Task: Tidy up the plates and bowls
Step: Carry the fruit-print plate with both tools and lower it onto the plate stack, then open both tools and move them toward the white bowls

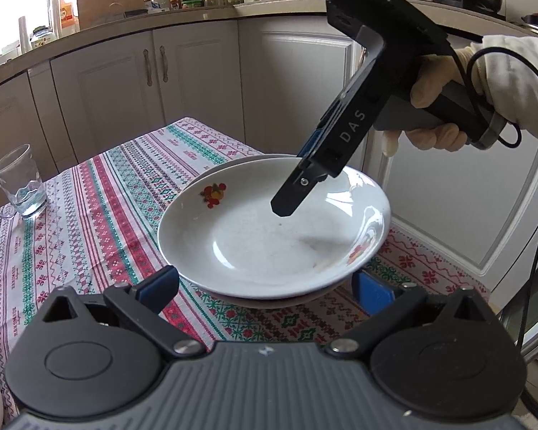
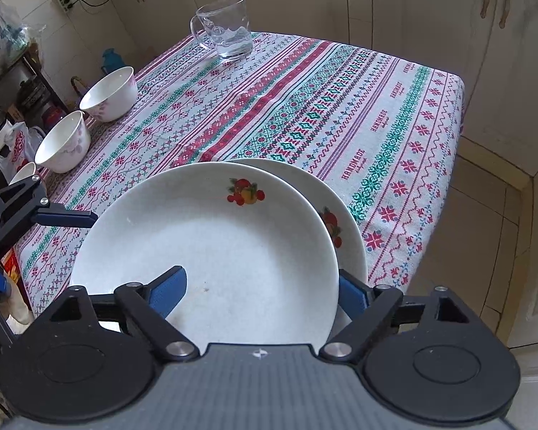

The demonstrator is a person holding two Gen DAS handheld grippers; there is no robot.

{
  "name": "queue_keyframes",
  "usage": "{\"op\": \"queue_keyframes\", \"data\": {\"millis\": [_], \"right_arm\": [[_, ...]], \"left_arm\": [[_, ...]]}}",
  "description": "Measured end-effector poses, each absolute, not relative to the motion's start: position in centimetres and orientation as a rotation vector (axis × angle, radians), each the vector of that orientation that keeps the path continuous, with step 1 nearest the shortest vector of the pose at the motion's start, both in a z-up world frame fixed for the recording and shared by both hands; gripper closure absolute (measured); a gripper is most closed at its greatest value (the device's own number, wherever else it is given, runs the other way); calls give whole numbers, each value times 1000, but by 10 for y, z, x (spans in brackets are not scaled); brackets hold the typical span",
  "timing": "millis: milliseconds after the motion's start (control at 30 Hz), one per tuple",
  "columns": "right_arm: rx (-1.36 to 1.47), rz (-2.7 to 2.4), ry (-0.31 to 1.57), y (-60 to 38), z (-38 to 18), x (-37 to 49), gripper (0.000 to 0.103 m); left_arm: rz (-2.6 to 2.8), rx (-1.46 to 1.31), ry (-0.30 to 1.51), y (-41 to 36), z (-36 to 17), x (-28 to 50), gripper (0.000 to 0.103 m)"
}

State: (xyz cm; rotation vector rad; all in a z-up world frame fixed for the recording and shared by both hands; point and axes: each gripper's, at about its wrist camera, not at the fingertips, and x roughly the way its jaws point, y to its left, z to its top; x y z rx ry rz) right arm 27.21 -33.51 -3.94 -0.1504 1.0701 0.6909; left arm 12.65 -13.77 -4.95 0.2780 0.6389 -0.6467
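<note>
A: Where did we see the top plate (image 2: 211, 251)?

B: Stacked off-centre on the lower plate (image 2: 348, 215), its near rim between the right gripper (image 2: 265, 286) fingers, which were spread apart without pressing it.

A: And our left gripper (image 1: 269, 283)?

B: Wide apart too, the plates just ahead; two bowls (image 2: 86, 118) sat well off to the right gripper's left.

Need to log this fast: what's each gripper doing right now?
Left gripper: open, holding nothing; the stacked plates sit between its spread fingers.
Right gripper: open, fingers either side of the top plate's rim, not gripping.
</note>
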Motion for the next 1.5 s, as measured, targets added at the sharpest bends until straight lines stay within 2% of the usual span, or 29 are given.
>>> {"op": "queue_keyframes", "data": {"millis": [633, 1000, 1500], "right_arm": [[-164, 663, 1063, -341, -28, 256, 0], [-199, 608, 1064, -343, -35, 241, 0], [-411, 515, 801, -278, -3, 170, 0]], "left_arm": [[-649, 270, 653, -139, -55, 133, 1], [-623, 268, 644, -134, -56, 132, 2], [-575, 229, 575, -96, -29, 100, 1]]}}
